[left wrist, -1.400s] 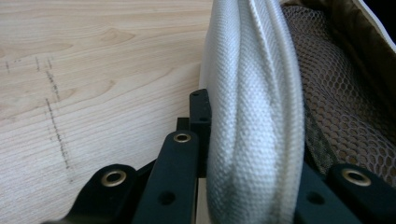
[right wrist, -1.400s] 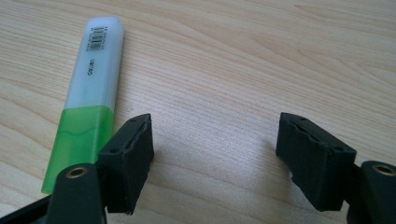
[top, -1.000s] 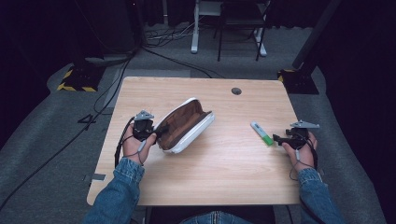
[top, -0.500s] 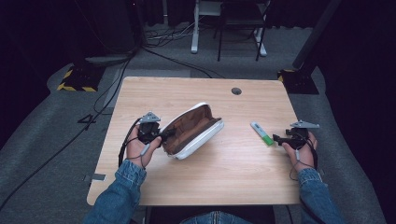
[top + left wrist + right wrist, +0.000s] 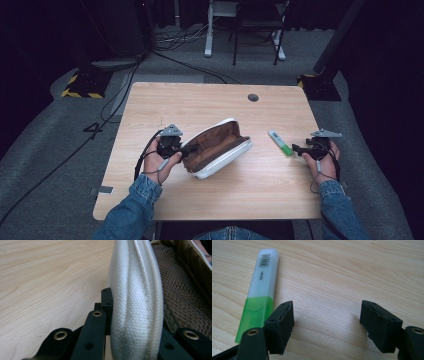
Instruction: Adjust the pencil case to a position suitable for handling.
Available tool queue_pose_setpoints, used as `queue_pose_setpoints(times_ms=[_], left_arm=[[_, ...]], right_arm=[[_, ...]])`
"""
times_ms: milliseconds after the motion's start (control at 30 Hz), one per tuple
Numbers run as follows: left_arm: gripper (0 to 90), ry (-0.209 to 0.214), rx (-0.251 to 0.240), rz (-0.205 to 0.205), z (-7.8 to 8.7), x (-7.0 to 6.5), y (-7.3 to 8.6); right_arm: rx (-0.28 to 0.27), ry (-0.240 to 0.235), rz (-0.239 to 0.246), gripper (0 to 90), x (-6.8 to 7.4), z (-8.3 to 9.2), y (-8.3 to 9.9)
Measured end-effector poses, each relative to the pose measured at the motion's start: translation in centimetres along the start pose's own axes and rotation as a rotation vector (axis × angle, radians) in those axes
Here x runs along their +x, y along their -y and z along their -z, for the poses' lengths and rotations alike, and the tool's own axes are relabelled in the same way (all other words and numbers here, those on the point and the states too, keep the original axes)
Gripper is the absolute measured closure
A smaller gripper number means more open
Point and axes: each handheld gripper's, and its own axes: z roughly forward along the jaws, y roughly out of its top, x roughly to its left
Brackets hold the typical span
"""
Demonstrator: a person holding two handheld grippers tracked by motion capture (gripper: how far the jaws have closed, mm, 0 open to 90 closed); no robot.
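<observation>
Pouch (image 5: 218, 148), white with a brown mesh-lined inside, lies open near the middle of the table (image 5: 210, 102), its white edge clamped in the left tongs (image 5: 187, 149), while the right tongs (image 5: 296, 149) rest apart beside a green highlighter (image 5: 280, 142).

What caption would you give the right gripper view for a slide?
Open right claw resting low over the wooden table, with a green highlighter lying just outside one jaw.
</observation>
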Motion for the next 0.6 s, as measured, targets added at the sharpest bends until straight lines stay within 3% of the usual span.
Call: queue_pose_setpoints(times_ms=[600], left_arm=[[84.4, 0.086, 0.036, -0.048, -2.4, -1.5, 0.7]], right_arm=[[0.0, 0.0, 0.001, 27.5, 0.0, 0.0, 0.0]])
